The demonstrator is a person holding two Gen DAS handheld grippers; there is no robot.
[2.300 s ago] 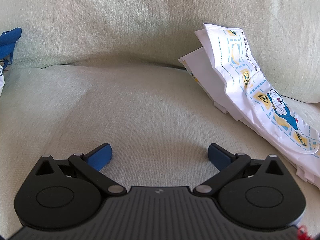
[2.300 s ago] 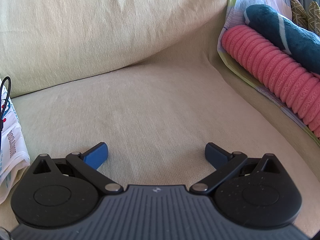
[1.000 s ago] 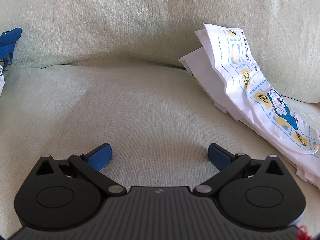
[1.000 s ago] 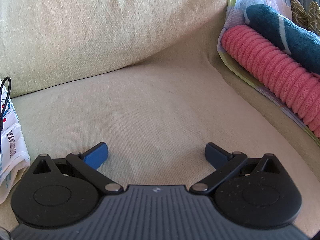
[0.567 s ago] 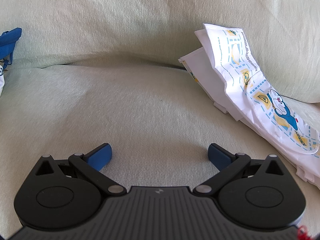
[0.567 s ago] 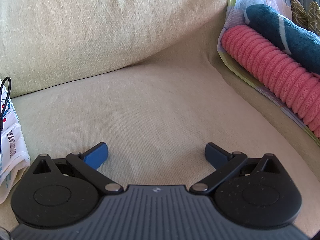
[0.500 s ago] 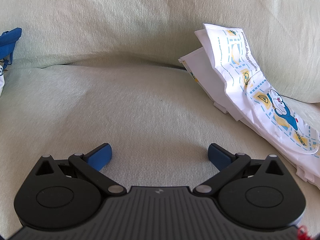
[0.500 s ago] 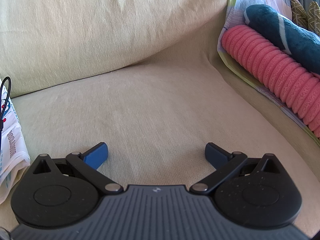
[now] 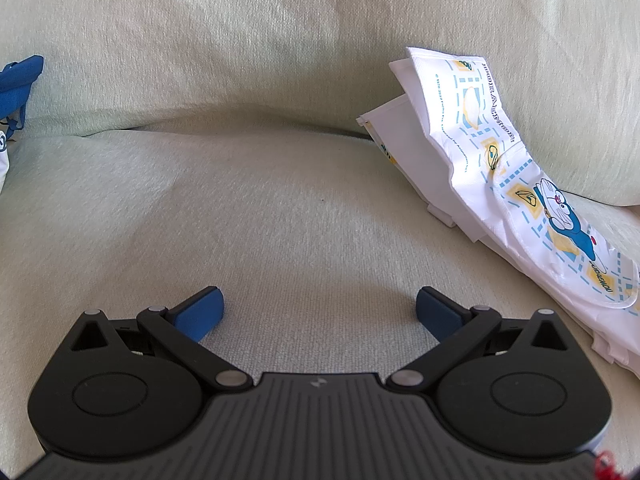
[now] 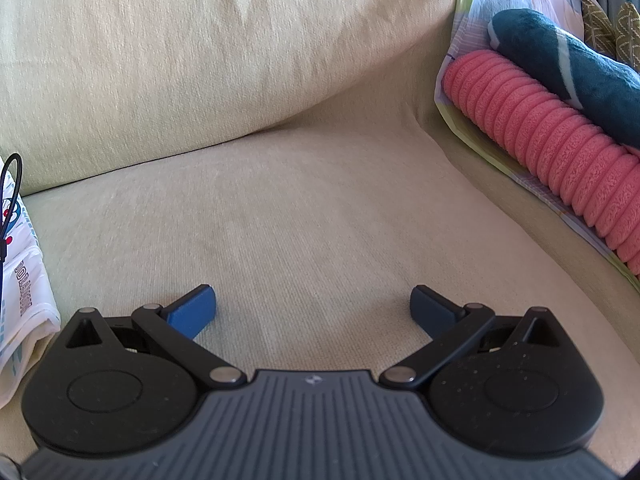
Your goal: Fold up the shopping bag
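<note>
A white shopping bag (image 9: 492,176) with a blue cartoon cat print lies crumpled on the sofa seat, leaning on the back cushion, to the right of my left gripper (image 9: 319,308). That gripper is open, low over the seat, with nothing between its blue fingers. In the right wrist view the same bag (image 10: 22,276) shows only as an edge at the far left. My right gripper (image 10: 313,306) is open too, over bare seat fabric, to the right of the bag.
The pale green sofa seat (image 9: 280,208) and back cushion (image 9: 280,32) fill both views. Blue fabric (image 9: 18,84) shows at the far left. A pink ribbed roll (image 10: 560,140) and dark teal plush (image 10: 568,60) lie on the right. A thin black cord (image 10: 10,196) hangs over the bag's edge.
</note>
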